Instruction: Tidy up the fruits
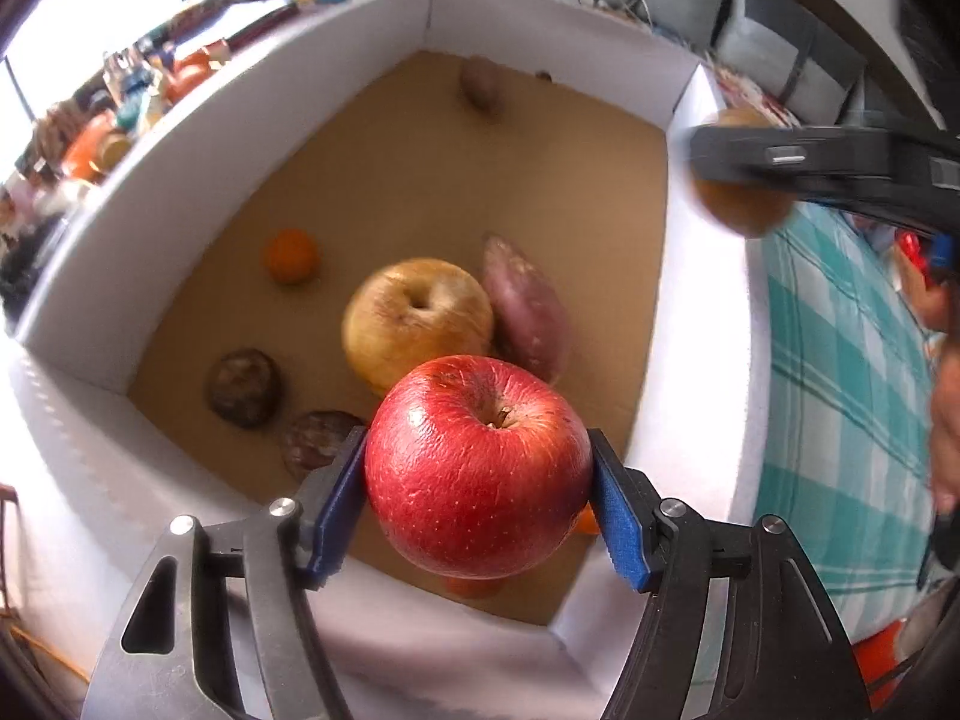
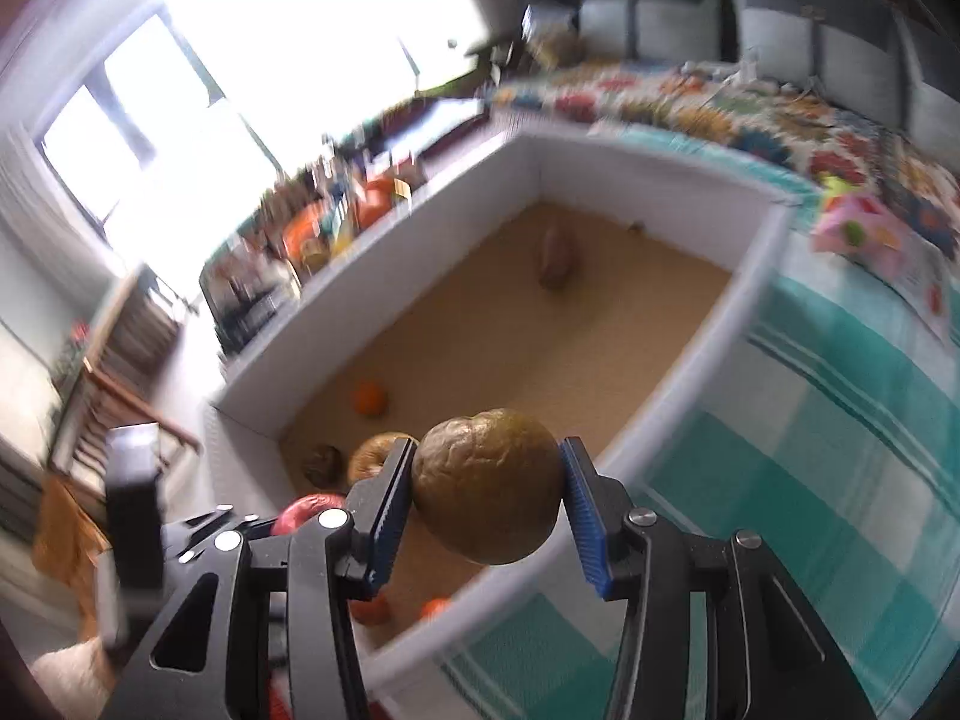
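left tool [image 1: 480, 474] grips the apple [image 1: 477, 468] over the box [image 1: 180, 192], floor straight below, pear [image 1: 417, 318] at 11 o'clock. right tool [image 2: 487, 495] clamps a wrinkled brown fruit [image 2: 487, 495] above the box's near wall.

A teal checked cloth [image 2: 840, 420] covers the surface on one side, with a bright patchwork quilt [image 2: 750, 114] lying past it. Grey cushions [image 2: 660, 24] line the far wall. A big window [image 2: 210, 90] glares white. Wooden stairs [image 2: 114, 384] descend below it, beside a cluttered shelf [image 1: 120, 114].
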Available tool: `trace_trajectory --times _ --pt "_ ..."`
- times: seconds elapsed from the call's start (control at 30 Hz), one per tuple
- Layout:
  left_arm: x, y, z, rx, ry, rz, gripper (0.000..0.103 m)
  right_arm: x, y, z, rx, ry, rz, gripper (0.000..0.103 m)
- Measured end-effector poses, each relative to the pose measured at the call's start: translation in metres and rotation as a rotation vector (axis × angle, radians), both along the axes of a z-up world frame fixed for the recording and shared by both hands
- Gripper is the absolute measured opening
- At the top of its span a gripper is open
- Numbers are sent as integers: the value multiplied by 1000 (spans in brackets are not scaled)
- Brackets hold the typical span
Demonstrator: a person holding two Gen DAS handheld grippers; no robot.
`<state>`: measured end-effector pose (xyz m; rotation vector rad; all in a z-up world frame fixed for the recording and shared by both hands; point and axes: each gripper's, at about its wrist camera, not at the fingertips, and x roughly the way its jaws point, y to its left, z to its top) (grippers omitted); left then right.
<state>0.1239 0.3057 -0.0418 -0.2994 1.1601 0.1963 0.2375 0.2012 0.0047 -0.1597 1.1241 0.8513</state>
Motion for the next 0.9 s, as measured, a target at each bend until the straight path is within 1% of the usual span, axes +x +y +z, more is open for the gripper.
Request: trace_trajectory --times 0.07,0.1,0.13,0.17,0.2,0.23,0.27,0.3,0.33,0.37,0.4,0.43,0.47,0.5,0.53,0.57,0.6,0.63,0.7,0.8,0.9 --pt "7 -3 -7 -41 31 -2 71 5 11 -13 -66 22 8 49" --pt "7 -4 -6 -33 17 -2 72 7 15 -18 -94 29 -1 49" --pt "6 -6 -3 -26 0 -5 72 11 12 -20 -99 30 -12 50" --pt "4 -7 3 -23 -32 -14 72 11 11 -18 -99 28 -25 55" --pt "1 -7 11 -24 -66 -16 75 12 6 -14 -94 25 -46 61" --pt "-2 -7 19 -18 -96 -12 77 13 1 -10 -82 23 -59 71" --pt "-6 -7 28 -4 -130 -7 80 16 -6 -4 -67 22 -66 75" --pt "-8 -7 34 11 -153 -2 82 16 -11 3 -52 16 -71 75" --pt "-13 -7 45 40 -185 6 83 15 -17 15 -43 -1 -81 75" --pt "-21 -10 59 86 -226 16 85 15 -20 23 -38 -17 -88 78" --pt "-25 -12 65 109 -246 21 86 10 -23 33 -30 -35 -95 81" --pt "-31 -15 74 144 -277 29 86 6 -28 44 -17 -59 -107 87" --pt "-39 -20 84 193 -310 43 88 1 -34 51 -6 -74 -116 94" --pt "-44 -23 90 235 -332 61 92 -5 -39 58 4 -86 -123 97" --pt "-53 -29 100 312 -365 102 95 -13 -44 64 14 -96 -127 102" --pt "-58 -31 104 358 -378 137 96 -19 -47 66 15 -103 -129 103" --pt "-64 -32 108 396 -380 188 96 -24 -50 68 12 -108 -130 103" --pt "-68 -31 110 407 -368 231 96 -32 -53 67 6 -111 -127 103" --pt "-73 -27 111 389 -354 270 96 -43 -54 65 -10 -112 -118 103" --pt "-73 -18 105 345 -306 255 96 -61 -55 63 -34 -100 -99 103" --pt "-78 -20 109 365 -296 252 96 -79 -54 65 -25 -99 -84 103"
